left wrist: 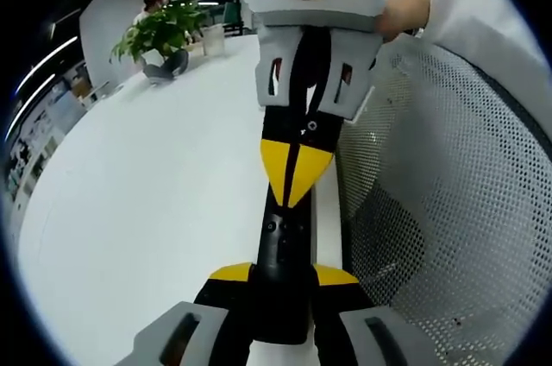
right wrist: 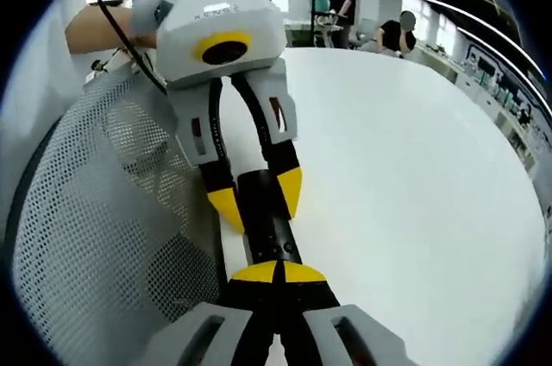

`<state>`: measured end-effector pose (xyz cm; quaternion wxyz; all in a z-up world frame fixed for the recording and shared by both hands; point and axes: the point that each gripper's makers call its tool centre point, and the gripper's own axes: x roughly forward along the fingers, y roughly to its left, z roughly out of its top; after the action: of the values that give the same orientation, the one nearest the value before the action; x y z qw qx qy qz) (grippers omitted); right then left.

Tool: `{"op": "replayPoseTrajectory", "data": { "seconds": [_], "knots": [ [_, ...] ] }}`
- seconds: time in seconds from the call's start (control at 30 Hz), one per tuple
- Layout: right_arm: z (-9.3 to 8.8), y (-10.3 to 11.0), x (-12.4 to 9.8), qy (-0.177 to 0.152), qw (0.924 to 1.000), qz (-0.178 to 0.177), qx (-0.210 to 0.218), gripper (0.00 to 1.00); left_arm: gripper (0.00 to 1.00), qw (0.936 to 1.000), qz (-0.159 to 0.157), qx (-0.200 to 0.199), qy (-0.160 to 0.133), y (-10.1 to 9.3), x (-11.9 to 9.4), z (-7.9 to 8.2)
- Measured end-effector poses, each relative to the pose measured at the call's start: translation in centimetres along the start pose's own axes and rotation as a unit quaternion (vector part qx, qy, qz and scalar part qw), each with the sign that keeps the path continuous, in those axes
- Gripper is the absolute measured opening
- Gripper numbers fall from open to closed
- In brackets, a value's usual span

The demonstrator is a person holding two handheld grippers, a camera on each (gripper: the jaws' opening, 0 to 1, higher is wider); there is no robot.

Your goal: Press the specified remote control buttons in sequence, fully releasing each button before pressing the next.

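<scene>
- Left gripper view: the left claw (left wrist: pixel 283 284) rises from the bottom edge, its yellow-tipped jaws clamped on the near end of a black remote (left wrist: pixel 286 249), one jaw on each long side
- The remote's long axis runs straight away from this claw, up the middle of the view, above the white surface (left wrist: pixel 155 202); I cannot tell whether its underside touches the surface
- The right claw (left wrist: pixel 295 178) comes in from the top, jaws drawn together into one yellow point that sits on the remote's upper face, at or just above the buttons; whether it is pressing or only touching is not clear
- A hand (left wrist: pixel 405 10) holds that claw's body at upper right
- A grey mesh chair back (left wrist: pixel 448 185) lies just beside the remote on the right; a potted plant (left wrist: pixel 164 29) stands far off on the surface, its pot holding green leaves
- Right gripper view: the right claw (right wrist: pixel 278 273) shows its jaws closed tip to tip on the remote (right wrist: pixel 269 232), whose length runs up and away toward the left claw (right wrist: pixel 256 196)
- That left claw grips the remote's far end from both sides
- The coming move likely turns on this: the buttons lie directly under the right claw's tip, so lifting clear and shifting along the remote's length should reach the next one
</scene>
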<state>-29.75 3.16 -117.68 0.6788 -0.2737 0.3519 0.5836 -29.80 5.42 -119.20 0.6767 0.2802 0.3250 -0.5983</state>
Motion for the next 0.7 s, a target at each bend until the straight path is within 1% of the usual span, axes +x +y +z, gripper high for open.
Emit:
{"op": "replayPoseTrajectory", "data": {
  "seconds": [0.03, 0.07, 0.13, 0.17, 0.2, 0.3, 0.37, 0.4, 0.53, 0.63, 0.7],
  "knots": [
    [-0.3, -0.1, 0.2, 0.014, 0.9999, 0.0, -0.009, 0.0, 0.23, 1.0, 0.0, -0.001, -0.001, 0.0, 0.0, 0.0],
    [-0.5, -0.1, 0.4, 0.021, 0.9997, -0.001, -0.016, 0.0, 0.23, 1.0, 0.0, -0.001, -0.001, 0.0, 0.0, 0.0],
    [-0.4, 0.0, 0.4, 0.022, 0.9995, -0.001, -0.021, 0.0, 0.23, 1.0, 0.0, -0.001, -0.001, 0.0, 0.0, 0.0],
    [-0.5, 0.0, 0.5, 0.027, 0.9988, -0.002, -0.039, 0.0, 0.23, 1.0, 0.0, -0.001, -0.001, 0.0, 0.0, 0.0],
    [-0.6, 0.0, 0.4, 0.031, 0.9984, -0.003, -0.048, 0.0, 0.23, 1.0, 0.0, -0.001, 0.0, 0.0, 0.0, 0.0],
    [-0.5, 0.0, 0.6, 0.04, 0.9976, -0.006, -0.056, 0.0, 0.23, 1.0, -0.001, 0.0, 0.001, 0.0, 0.0, 0.0],
    [-0.5, -0.1, 0.6, 0.039, 0.9976, -0.017, -0.055, 0.0, 0.23, 1.0, -0.001, 0.0, 0.001, 0.0, 0.0, 0.0],
    [-0.6, -0.2, 0.6, 0.039, 0.9982, -0.029, -0.037, 0.0, 0.23, 1.0, -0.001, -0.001, 0.001, 0.0, 0.0, 0.0],
    [-0.5, -0.2, 0.5, 0.034, 0.9979, -0.043, -0.033, 0.0, 0.23, 1.0, 0.001, -0.003, -0.001, 0.0, 0.0, 0.0],
    [-0.4, -0.1, 0.3, 0.025, 0.9988, -0.031, -0.029, 0.0, 0.23, 1.0, 0.0, -0.002, -0.001, 0.0, 0.0, 0.0],
    [0.3, 1.1, 0.6, -0.001, 1.0, 0.001, 0.005, 0.0, 0.23, 1.0, 0.0, -0.002, -0.001, 0.0, 0.1, 0.0]
  ]
}}
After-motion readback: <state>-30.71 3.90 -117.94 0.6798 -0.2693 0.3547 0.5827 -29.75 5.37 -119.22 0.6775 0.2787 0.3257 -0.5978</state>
